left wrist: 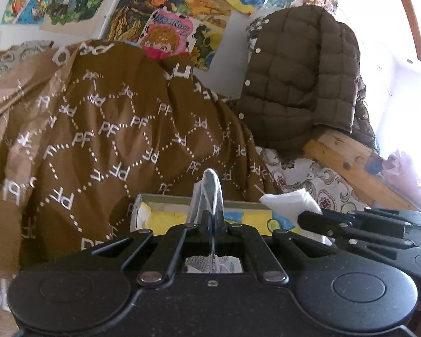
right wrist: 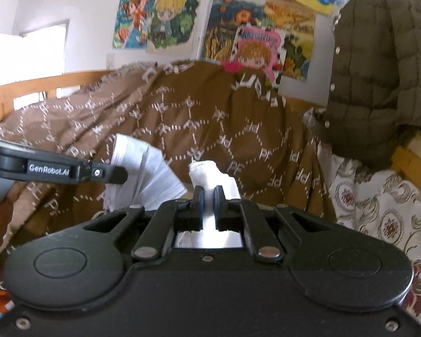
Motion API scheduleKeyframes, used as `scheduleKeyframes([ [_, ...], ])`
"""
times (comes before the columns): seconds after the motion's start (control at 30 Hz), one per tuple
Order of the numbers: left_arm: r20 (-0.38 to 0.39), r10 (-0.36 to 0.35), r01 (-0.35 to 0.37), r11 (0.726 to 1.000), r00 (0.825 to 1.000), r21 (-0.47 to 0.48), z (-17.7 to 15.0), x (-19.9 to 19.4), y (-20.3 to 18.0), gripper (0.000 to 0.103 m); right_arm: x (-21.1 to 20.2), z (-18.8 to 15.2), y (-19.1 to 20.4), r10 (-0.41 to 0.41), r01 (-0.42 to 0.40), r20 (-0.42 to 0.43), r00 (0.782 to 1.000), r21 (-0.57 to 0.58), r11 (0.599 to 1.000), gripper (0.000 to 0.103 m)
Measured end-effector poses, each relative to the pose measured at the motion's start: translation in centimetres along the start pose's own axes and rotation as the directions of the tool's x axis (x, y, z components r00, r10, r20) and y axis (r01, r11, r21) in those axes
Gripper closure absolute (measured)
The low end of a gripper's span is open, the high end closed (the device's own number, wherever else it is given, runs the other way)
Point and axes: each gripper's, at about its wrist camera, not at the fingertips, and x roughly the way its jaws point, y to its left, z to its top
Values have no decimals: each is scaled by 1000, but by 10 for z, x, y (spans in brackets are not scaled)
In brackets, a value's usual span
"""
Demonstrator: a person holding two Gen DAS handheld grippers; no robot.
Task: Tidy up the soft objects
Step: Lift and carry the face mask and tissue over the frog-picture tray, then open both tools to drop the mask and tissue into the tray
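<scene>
Both the left gripper (left wrist: 210, 213) and right gripper (right wrist: 207, 196) pinch a white cloth (right wrist: 210, 174), perhaps one; only the left view shows a yellow box (left wrist: 165, 213).

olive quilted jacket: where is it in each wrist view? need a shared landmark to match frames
Left wrist view: the olive quilted jacket sits upper right, draped over the wooden bed rail.
Right wrist view: the jacket fills the far right, top to mid-height, over the same rail.
Shared landmark: the brown PF-patterned blanket, directly left of the jacket in both.
</scene>
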Motion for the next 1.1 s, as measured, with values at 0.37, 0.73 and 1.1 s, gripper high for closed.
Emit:
scheduleKeyframes([
  [0.37, -83, 45, -49, 997, 996, -51, -25, 29, 28, 103, 70, -14, 3, -4, 6, -131, 991, 15, 1000, 100],
  [0.73, -123, 116, -117, 993, 986, 1, -31, 28, 29, 95, 101, -25, 14, 12, -8, -201, 979, 17, 1000, 97],
  [1.1, -102, 153, -150, 988, 983, 39, -26, 2, 21, 65, 79, -16, 12, -6, 6, -194, 981, 1, 1000, 63],
])
